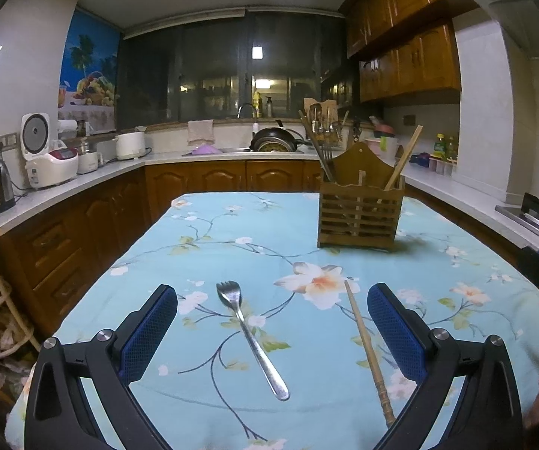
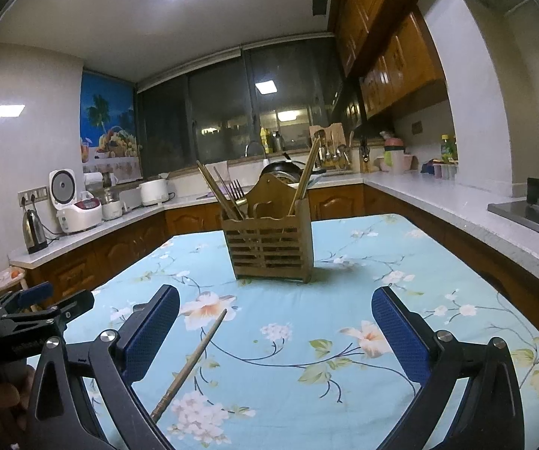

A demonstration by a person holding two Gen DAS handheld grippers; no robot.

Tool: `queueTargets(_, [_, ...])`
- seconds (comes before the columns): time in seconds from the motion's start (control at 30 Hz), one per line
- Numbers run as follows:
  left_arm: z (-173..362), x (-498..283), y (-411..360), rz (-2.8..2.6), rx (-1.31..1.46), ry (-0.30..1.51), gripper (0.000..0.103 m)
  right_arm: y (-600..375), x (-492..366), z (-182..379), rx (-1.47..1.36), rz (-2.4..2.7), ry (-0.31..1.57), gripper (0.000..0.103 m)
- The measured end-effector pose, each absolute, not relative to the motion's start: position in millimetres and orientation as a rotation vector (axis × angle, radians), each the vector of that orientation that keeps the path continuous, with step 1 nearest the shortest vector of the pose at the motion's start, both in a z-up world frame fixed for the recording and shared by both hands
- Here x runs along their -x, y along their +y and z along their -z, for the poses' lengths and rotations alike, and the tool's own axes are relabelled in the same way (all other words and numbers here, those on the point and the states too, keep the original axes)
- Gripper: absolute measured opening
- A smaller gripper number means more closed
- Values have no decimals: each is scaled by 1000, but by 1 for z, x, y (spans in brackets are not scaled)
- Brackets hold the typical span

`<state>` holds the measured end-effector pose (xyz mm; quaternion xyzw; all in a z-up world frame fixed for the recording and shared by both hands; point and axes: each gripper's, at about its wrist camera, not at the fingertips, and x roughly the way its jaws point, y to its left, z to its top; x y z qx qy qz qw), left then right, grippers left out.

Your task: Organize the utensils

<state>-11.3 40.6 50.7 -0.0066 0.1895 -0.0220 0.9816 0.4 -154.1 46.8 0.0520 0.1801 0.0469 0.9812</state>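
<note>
**Utensils: one fork and one chopstick loose on the table, the rest in the wooden holder**

Utensils are split between two places as I see it from both wrist cameras. The largest thing in front of me is the table (image 1: 201, 247), covered in a light blue floral cloth. On it, toward the far side, stands the wooden holder (image 1: 359, 213), upright, slatted at the front with a tall arched back. In its left compartment I can see a fork's tines and several sticks leaning left; a pair of chopsticks leans right out of the right compartment.

My left claw (image 1: 272, 332) hangs above the near part of the table, its blue-padded fingers spread wide and gripping nothing. My right claw (image 2: 275, 332) is likewise wide open and empty, pointed at the holder.

Between the left claw's fingers, in its view, a metal fork (image 1: 251, 337) lies flat on the cloth, tines pointing away from me. Just right of it, apart from it, a single wooden chopstick (image 1: 367, 352) lies flat, close to the left claw's right finger; in the right wrist view it sits by the right claw's left finger.
</note>
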Motion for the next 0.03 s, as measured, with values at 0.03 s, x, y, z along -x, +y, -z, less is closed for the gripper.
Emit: queueTargets(0.03, [-51, 11, 40, 46, 16, 383, 102, -156, -2, -47, -106, -94, 366, 103])
